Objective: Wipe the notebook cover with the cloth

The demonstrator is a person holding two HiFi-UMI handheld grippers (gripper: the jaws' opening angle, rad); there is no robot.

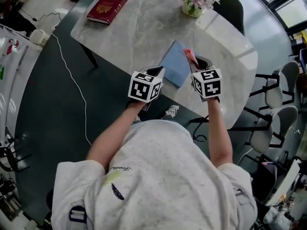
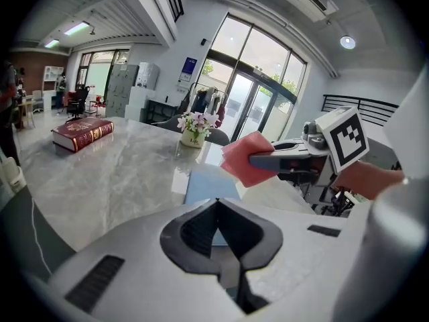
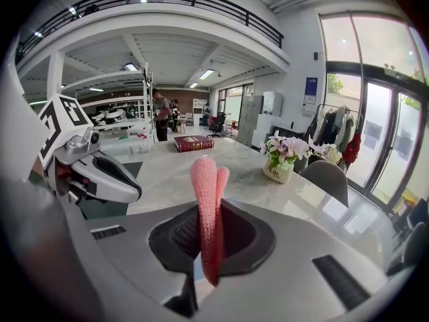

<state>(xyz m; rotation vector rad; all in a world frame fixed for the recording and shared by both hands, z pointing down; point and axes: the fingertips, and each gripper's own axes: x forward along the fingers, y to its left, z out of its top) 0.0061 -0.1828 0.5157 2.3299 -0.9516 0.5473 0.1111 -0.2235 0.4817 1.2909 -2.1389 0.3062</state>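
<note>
A blue notebook (image 1: 173,63) lies flat on the marble table (image 1: 144,28) near its front edge. My left gripper (image 1: 157,71) is shut, with its tip at the notebook's near left edge. In the left gripper view, the notebook (image 2: 209,185) runs under the closed jaw tips (image 2: 216,203) and blue shows through the gap behind them. My right gripper (image 1: 195,62) is shut on a folded pink cloth (image 1: 190,54), held just above the notebook's right edge. The cloth (image 3: 208,200) sticks up from between the jaws in the right gripper view. It also shows in the left gripper view (image 2: 247,158).
A red book (image 1: 107,7) lies at the table's far left corner. A small pot of flowers (image 1: 195,3) stands at the far side. Chairs (image 1: 280,87) stand to the right of the table. A white cable (image 1: 72,80) trails over the dark floor on the left.
</note>
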